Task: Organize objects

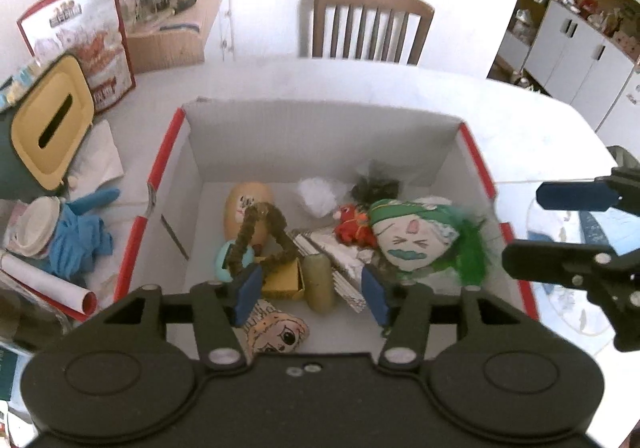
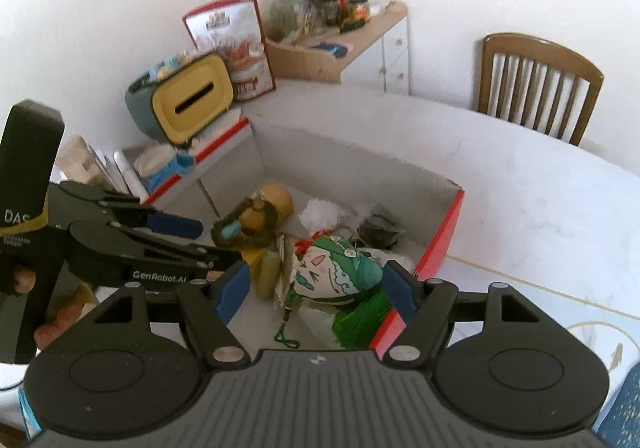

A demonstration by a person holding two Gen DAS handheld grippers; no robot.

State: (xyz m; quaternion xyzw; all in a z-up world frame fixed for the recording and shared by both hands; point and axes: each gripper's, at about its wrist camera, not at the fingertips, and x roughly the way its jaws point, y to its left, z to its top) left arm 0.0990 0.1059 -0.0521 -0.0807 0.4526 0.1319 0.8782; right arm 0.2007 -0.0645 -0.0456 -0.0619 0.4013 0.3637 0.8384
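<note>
Blue pads on my left hand-held gripper [image 1: 312,290] stand apart w/ nothing between them; it hangs over the near end of the white box [image 1: 320,135], prob. so I can drop straight onto whatever I pick next. Right under it: yellow carton [image 1: 282,282], olive cylinder [image 1: 319,282], and a brown pipe-cleaner loop [image 1: 264,232] draped over the tan egg figure [image 1: 244,211], w/ a teal oval [image 1: 228,260] beside it. Another painted face piece [image 1: 276,334] lies nearest my rig.

Right hand-held gripper [image 2: 316,290] is also spread wide, empty, hanging over the box's red-edged near wall and straddling the green-haired doll head [image 2: 332,272]. Looks lined up for that grab, imo. Doll leans on the box's right side, feathers [image 2: 360,322] spilling toward the rim, so closing could snag fluff instead of the head.

Outside, on the counter [image 2: 540,207]: yellow-lidded tissue box [image 1: 50,123], blue cloth [image 1: 78,240], not in the box yet.
</note>
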